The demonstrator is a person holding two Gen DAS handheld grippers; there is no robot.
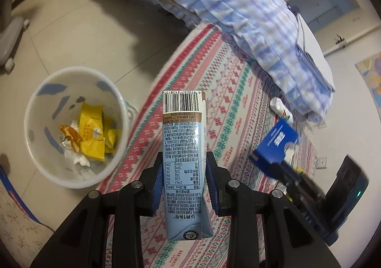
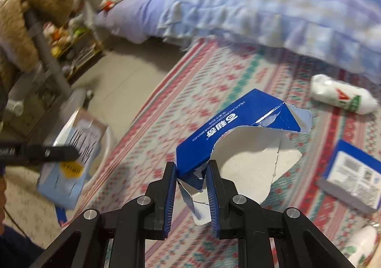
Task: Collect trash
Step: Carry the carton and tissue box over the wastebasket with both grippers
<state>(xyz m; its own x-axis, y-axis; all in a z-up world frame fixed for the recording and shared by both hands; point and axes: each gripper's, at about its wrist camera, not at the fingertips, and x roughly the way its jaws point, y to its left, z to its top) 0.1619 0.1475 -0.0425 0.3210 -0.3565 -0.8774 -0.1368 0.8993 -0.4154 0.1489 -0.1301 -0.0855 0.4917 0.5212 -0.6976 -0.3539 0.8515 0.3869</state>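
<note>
My left gripper (image 1: 183,159) is shut on a pale blue milk carton (image 1: 183,148) and holds it upright over the patterned rug, to the right of a white trash bin (image 1: 42,148). The bin holds yellow wrappers (image 1: 91,134) and white tissue. My right gripper (image 2: 191,166) is shut on a torn blue biscuit box (image 2: 228,125) and holds it above the rug. That box also shows in the left wrist view (image 1: 276,144). The milk carton shows blurred in the right wrist view (image 2: 69,163).
A white crumpled packet (image 2: 343,94) and a blue-edged flat package (image 2: 354,170) lie on the rug (image 2: 166,105). A bed with a checked blue quilt (image 1: 238,10) borders the rug. A stuffed bear (image 2: 26,20) and a toy shelf stand at the left.
</note>
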